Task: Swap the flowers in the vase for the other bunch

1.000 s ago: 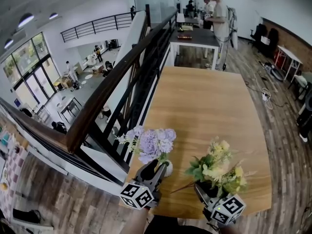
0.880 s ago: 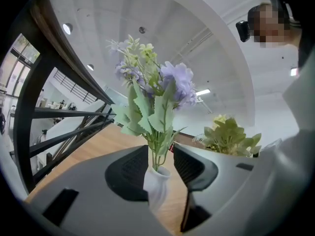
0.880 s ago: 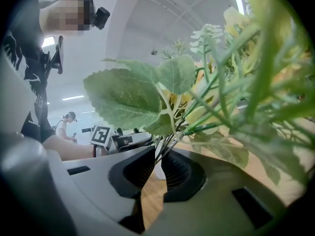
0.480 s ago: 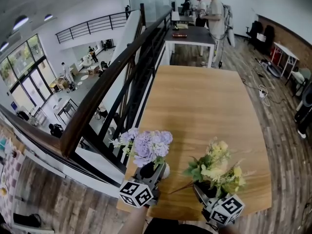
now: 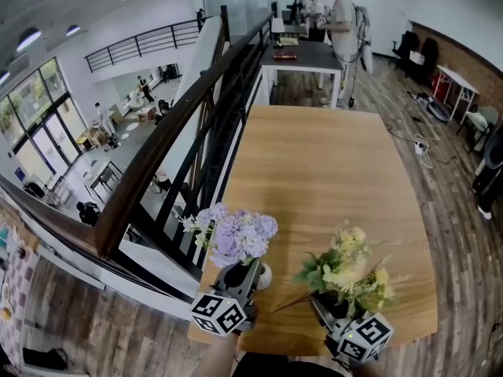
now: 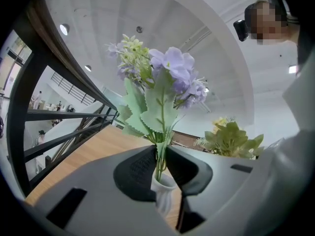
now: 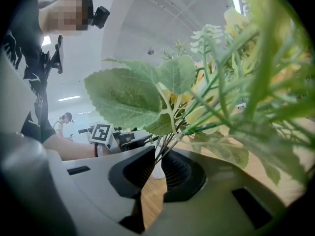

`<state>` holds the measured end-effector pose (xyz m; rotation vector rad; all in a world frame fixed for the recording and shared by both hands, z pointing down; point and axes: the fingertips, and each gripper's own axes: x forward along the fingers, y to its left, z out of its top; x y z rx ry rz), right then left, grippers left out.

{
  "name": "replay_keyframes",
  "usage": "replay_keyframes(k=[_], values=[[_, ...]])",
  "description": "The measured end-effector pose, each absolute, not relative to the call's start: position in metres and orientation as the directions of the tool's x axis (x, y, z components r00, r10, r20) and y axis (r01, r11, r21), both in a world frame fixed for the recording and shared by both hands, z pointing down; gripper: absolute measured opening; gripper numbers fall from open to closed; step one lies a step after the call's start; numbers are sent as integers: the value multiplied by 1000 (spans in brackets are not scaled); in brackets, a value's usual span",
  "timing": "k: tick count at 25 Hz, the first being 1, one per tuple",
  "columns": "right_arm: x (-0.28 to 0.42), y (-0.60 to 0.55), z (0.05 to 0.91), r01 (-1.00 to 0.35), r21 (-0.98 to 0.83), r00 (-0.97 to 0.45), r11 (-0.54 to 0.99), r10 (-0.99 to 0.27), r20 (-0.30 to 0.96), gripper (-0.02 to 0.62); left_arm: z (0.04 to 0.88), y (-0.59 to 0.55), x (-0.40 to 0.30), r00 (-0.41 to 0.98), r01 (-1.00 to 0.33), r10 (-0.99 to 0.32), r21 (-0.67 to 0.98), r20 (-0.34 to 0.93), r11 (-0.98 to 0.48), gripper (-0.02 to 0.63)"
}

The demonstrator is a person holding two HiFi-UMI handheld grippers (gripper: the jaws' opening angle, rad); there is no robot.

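The purple bunch (image 5: pixel 238 236) stands in a small white vase (image 5: pixel 266 275) near the table's front left corner. My left gripper (image 5: pixel 242 273) is level at the stems just above the vase's mouth. Its jaws have just been closing, and in the left gripper view the pads press on the green stems (image 6: pixel 159 154) above the vase (image 6: pixel 165 193), so the left gripper (image 6: pixel 160 155) is shut on them. My right gripper (image 5: pixel 324 305) is shut on the stems of the yellow and green bunch (image 5: pixel 347 269), held upright to the right of the vase. The stems (image 7: pixel 166 149) run between the jaws of the right gripper (image 7: pixel 160 162).
The wooden table (image 5: pixel 330 163) stretches away from me. A dark railing (image 5: pixel 181 132) runs along its left edge, with a drop to a lower floor beyond it. A person (image 5: pixel 339 14) stands at a dark table (image 5: pixel 302 53) far behind.
The left gripper's jaws have drawn in from wide apart around the vase's top to a narrow hold on the purple bunch's stems. The right gripper and yellow bunch stay put.
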<state>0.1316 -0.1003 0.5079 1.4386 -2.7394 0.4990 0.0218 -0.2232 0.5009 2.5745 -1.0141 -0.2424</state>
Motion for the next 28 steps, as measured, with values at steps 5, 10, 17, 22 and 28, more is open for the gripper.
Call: replay_keyframes(k=[5,10,17,22,28], values=[[130,-100,503,-801,-273,-582,532,-798,153,58,491,-223,19,721,-627,-692,391,-34,-674,60],[130,-100,495,-798,-274,-588,537,-795,153,58,481,-223,18,715,-633,-698,393,-34,-667,57],[128,-101,482,-795,-270,-593,544,-791,152,58,466,-223,14,713,-634,-700,391,-40,-667,55],[130,-102,472,-798,-268,-588,539,-795,151,58,456,-220,15,713,-635,-701,391,-38,-667,55],[131,-104,462,-804,-264,-579,533,-802,145,58,444,-222,10,706,-639,-707,392,-44,-662,54]])
